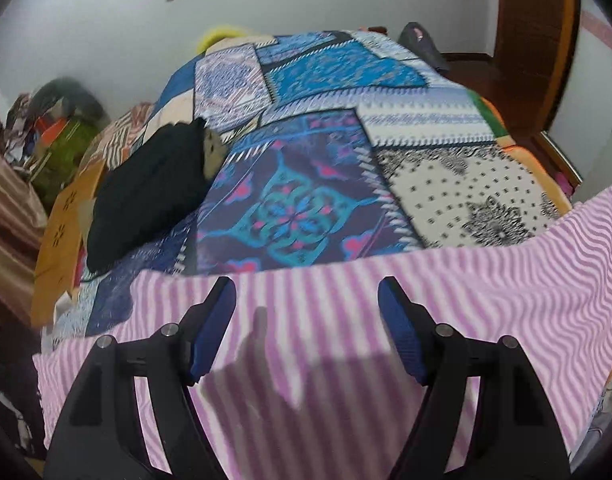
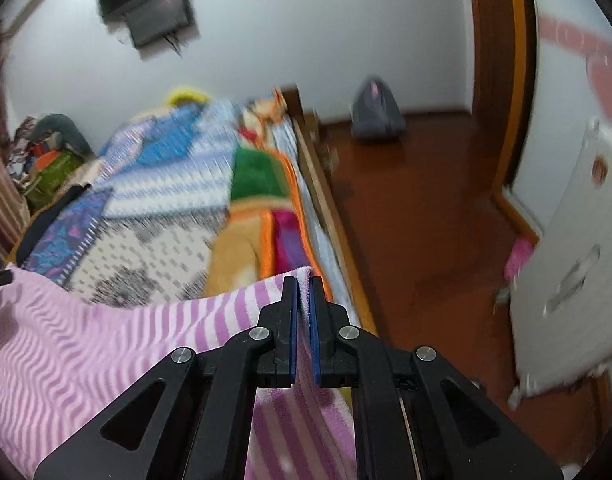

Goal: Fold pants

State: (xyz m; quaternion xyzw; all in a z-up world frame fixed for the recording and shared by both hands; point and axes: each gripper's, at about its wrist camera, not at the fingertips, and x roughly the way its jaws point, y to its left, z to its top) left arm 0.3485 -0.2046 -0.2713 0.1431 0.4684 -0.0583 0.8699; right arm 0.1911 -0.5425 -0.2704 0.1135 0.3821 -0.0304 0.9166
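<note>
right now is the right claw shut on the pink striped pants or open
Shut on them. The right claw has its blue pads nearly together, pinching an edge of the pink-and-white striped fabric pants, which rises between them.

Pants [image 1: 386, 320] lie on the bed [image 1: 326, 160], cushion [image 1: 145, 196] left.

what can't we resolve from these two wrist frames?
- Striped pants: shape and fold state unknown; left wrist view cuts them at the lower edge and the left gripper covers part.
- Pinch point: right gripper is shut on the pants' edge; its own fingers hide how much cloth is caught.
- Black bundle on the bedspread: too dark to identify.
- Right wrist view: motion blur smears the grey bag on the floor.
</note>
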